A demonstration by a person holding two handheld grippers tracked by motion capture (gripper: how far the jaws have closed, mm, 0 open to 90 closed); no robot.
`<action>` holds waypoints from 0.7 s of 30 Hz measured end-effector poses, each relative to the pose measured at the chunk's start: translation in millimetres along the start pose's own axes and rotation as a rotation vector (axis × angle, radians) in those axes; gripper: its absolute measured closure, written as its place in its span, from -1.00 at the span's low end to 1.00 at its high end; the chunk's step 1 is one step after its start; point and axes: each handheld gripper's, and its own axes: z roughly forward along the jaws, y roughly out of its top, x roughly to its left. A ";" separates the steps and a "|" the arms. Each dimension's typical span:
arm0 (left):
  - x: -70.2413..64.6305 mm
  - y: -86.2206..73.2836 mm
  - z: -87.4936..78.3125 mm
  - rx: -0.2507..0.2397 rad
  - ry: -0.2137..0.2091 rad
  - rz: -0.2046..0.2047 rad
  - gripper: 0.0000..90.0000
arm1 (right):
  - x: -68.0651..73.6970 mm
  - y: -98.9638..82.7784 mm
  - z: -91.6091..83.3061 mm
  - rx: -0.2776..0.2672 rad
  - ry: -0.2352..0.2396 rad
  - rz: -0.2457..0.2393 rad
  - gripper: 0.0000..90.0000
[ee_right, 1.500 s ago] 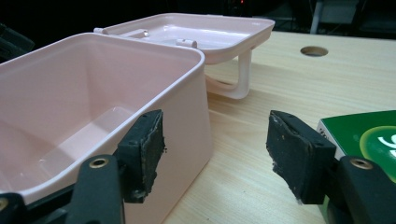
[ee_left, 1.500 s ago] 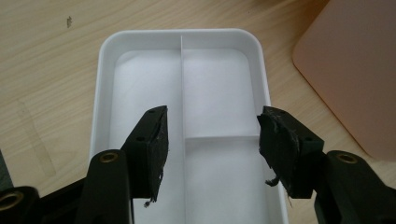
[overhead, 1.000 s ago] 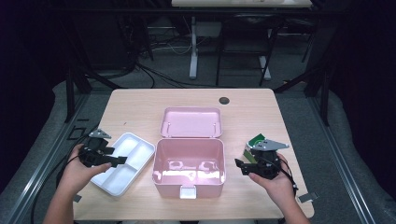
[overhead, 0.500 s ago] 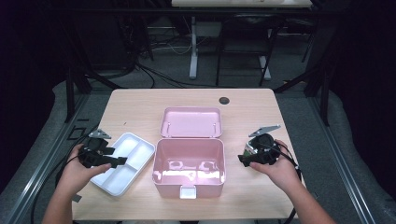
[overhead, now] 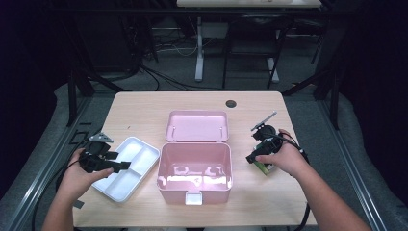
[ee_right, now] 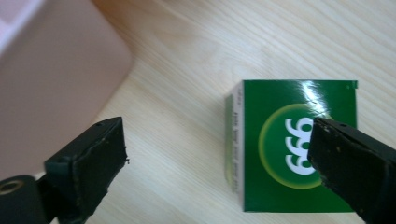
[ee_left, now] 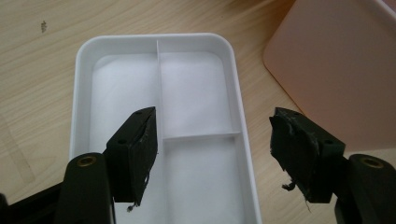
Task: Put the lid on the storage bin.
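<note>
While the left gripper (overhead: 115,165) hangs over the white divided tray (overhead: 126,167) with its jaws spread and nothing between them, the right gripper (overhead: 255,156) sits at about three o'clock from the pink box (overhead: 195,172), its jaws having just been opening and now released. In the right gripper view, the green carton (ee_right: 299,147) lies flat on the wooden table (ee_right: 233,51), a white "999" in a yellow-ringed circle on its top face. One jaw overlaps the carton's edge at three o'clock in that view, the other stands well clear at eight o'clock over bare wood, so the pads press on nothing. From the high view the carton (overhead: 262,167) peeks out just beneath the right hand (overhead: 281,156), mostly covered, and whether the hand touches it is hard to say.

The pink box stands open at the table's middle, its lid (overhead: 197,126) lying back at twelve o'clock. The tray lies at nine o'clock from the box, just beside it. In the left gripper view the tray (ee_left: 154,44) shows three compartments split by thin walls, and a pink corner of the box (ee_left: 336,70) sits at two o'clock.
</note>
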 end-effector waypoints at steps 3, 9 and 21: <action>0.1 0.2 -0.2 -0.007 0.005 -0.001 -0.30 | -8.1 5.2 6.0 0.055 -0.034 -0.004 -0.99; 0.3 0.0 0.3 -0.005 0.007 0.004 -0.32 | -23.9 10.2 13.7 0.119 -0.047 0.006 -0.99; 1.0 0.6 0.3 -0.008 0.002 0.004 -0.32 | -49.9 14.6 29.3 0.191 -0.022 0.037 -0.92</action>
